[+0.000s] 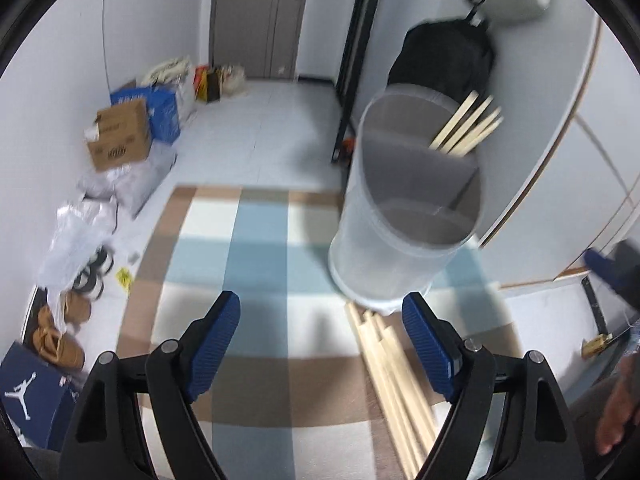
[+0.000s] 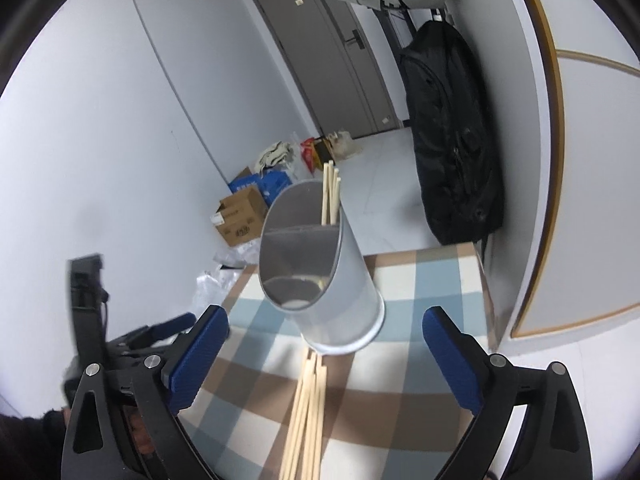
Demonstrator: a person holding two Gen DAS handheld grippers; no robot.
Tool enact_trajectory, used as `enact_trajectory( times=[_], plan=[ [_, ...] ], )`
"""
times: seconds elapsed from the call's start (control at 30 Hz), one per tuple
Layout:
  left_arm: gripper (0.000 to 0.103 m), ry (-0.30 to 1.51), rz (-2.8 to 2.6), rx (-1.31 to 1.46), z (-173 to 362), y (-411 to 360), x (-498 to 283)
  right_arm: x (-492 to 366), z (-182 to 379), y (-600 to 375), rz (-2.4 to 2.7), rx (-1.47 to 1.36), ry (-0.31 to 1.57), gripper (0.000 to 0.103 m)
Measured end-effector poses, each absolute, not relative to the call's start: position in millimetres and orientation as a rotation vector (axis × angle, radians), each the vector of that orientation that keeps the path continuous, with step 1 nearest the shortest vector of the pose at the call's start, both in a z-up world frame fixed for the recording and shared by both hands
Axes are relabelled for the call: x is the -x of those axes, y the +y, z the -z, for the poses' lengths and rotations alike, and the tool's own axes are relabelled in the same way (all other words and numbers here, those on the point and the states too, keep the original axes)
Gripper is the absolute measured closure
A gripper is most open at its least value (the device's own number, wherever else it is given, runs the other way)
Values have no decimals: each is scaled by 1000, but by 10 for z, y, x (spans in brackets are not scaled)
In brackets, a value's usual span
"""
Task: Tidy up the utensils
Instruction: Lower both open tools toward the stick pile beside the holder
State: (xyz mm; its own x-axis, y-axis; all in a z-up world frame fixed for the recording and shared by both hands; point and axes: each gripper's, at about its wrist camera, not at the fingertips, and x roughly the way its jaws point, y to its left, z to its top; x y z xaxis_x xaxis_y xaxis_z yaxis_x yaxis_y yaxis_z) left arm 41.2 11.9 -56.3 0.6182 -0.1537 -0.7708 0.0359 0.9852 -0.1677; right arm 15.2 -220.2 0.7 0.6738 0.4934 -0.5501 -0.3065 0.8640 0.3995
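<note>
**Desk:** Left to right, what have you got over the checked tabletop [image 1: 264,248]?

**Caption:** Your left tongs [image 1: 320,340] hang released above the cloth, blue pads spread with nothing between them. The loose chopsticks [image 1: 396,380] lie in a bundle just inside the right-hand pad, their far ends at the foot of the white holder [image 1: 400,248]. A few sorted chopsticks [image 1: 468,128] already stand in the holder's rear compartment; the front one looks empty, though blur makes that hard to swear to.

**Desk:** And the other side?

**Caption:** Your right tongs [image 2: 324,356] are released too, jaws at full spread, straddling the same bundle, which runs up the middle of that view to the holder's base.

**Desk:** How should the pick go?

**Caption:** Let one pair of tongs take it. Come down across the sticks, not along them, and close near mid-length so they lift level. Take only a few; a fat bundle will likely fan out. Keep clear of the holder, since a nudge could tip it. Then raise the ends above the rim before lowering them into the rear compartment.
</note>
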Motion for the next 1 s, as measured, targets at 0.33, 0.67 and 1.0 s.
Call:
enact_trajectory(
  times=[0.33, 0.67, 1.0],
  plan=[
    [23, 1090, 43, 117, 974, 15, -723, -152, 99, -2332, -439, -350, 745, 2],
    [24, 1144, -15, 68, 1109, -97, -843, -143, 99, -2468, -428, -410, 740, 2],
    [24, 1175, -60, 94, 1180, -84, -894, -114, 93, -2529, -437, -448, 732, 1]
  ],
)
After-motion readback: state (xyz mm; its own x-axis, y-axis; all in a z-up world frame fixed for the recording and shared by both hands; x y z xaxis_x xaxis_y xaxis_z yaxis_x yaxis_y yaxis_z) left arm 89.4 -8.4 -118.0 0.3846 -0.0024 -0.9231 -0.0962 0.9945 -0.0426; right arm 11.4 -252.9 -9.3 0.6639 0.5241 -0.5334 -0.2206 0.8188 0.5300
